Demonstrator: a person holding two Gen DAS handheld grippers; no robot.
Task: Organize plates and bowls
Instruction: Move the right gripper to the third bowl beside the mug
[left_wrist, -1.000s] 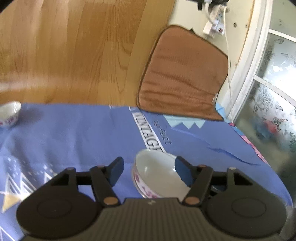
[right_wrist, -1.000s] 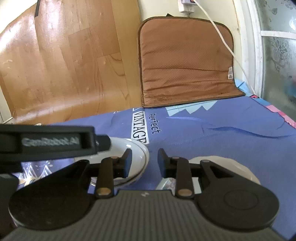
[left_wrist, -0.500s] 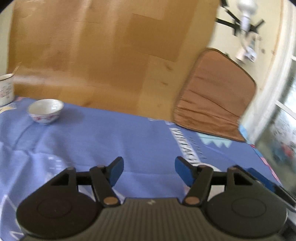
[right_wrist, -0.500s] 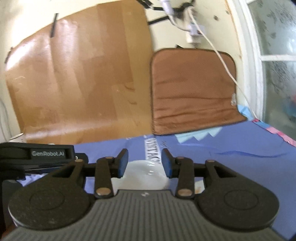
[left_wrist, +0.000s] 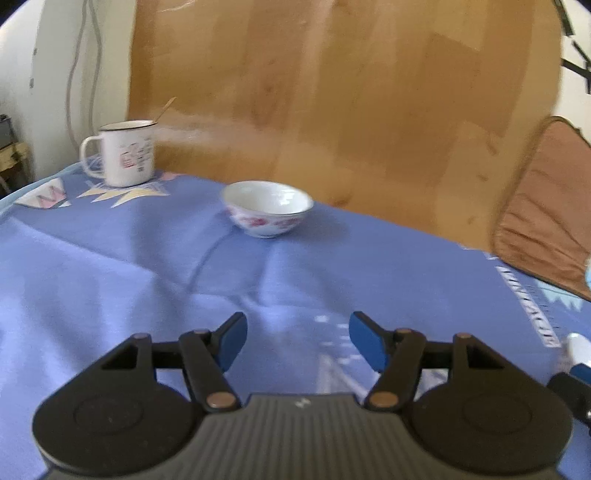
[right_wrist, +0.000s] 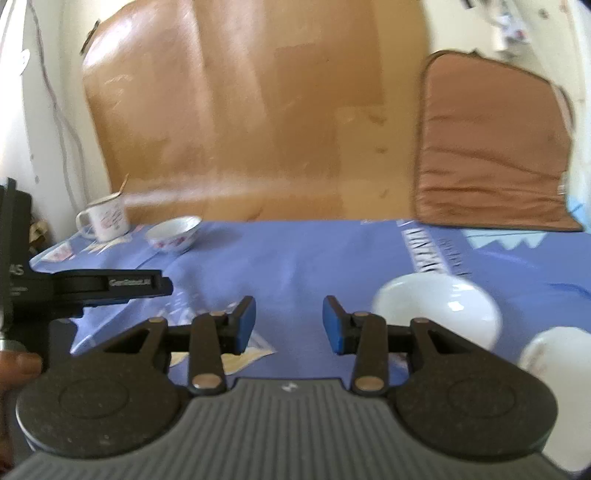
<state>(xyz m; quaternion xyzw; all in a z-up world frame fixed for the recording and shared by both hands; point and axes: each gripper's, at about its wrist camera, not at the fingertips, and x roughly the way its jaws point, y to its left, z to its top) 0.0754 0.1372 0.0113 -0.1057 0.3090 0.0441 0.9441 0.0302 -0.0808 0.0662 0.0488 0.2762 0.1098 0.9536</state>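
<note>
Ahead, a small white bowl (left_wrist: 267, 208) with pink flowers painted round its outside stands upright and empty on the blue tablecloth (left_wrist: 110, 266), well apart from everything but an enamel mug (left_wrist: 122, 152) near it at the far corner. It is probably the stray piece that has to join the others. The left gripper (left_wrist: 297, 341) points toward it from a distance, jaws spread with nothing between them, a stance that suits reaching for the bowl's rim.

Nearer the right side sit two more white dishes: a plain bowl (right_wrist: 437, 310) just beside the right gripper (right_wrist: 289, 325), and part of another white dish (right_wrist: 557, 354) at the frame edge; whether these two touch cannot be told. The right gripper has just been opening its jaws and grasps nothing; only cloth shows in the gap. It likely waits by the gathered dishes as the stacking spot. A brown cushion (right_wrist: 491, 147) leans against the wooden board (right_wrist: 258, 110) behind the table.
</note>
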